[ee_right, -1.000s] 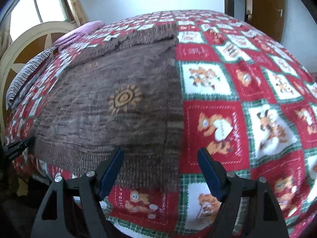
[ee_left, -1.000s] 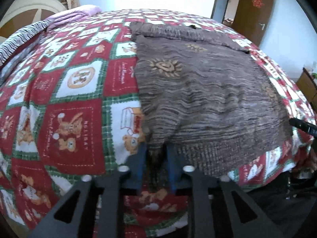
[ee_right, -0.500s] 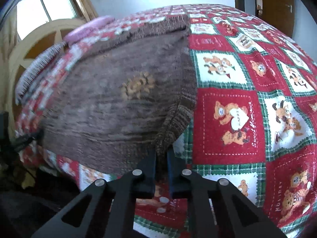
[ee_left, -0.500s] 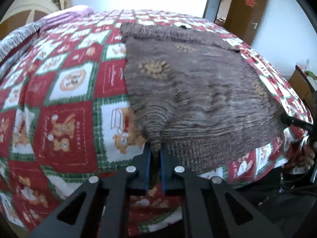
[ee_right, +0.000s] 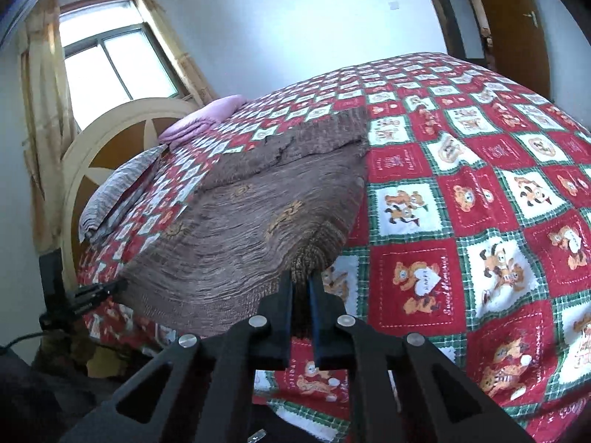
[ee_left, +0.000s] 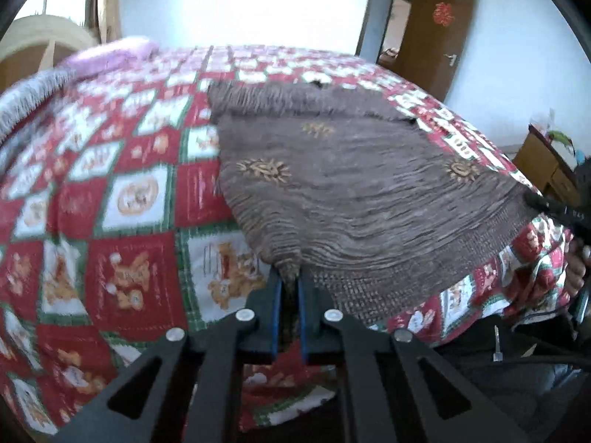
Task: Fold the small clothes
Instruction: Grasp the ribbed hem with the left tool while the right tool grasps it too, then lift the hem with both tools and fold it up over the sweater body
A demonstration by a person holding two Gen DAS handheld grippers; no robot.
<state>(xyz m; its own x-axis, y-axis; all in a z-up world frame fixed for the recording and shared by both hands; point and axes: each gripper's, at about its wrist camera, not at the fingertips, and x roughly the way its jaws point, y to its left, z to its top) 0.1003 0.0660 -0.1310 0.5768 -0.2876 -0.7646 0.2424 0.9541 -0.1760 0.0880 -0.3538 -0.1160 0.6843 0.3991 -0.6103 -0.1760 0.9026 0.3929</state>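
Gripping the brown sweater [ee_left: 362, 192], mid-frame on the quilt [ee_left: 92, 221], my left gripper [ee_left: 289, 288] and right gripper [ee_right: 300, 284] pinch its near hem corners; no fold made yet.

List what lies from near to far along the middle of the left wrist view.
left hand-held gripper shut on the hem → brown knit sweater → red teddy-bear quilt → white wall.

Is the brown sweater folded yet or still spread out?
Spread: the sweater lies open across the quilt, near hem corners pinched and lifted.
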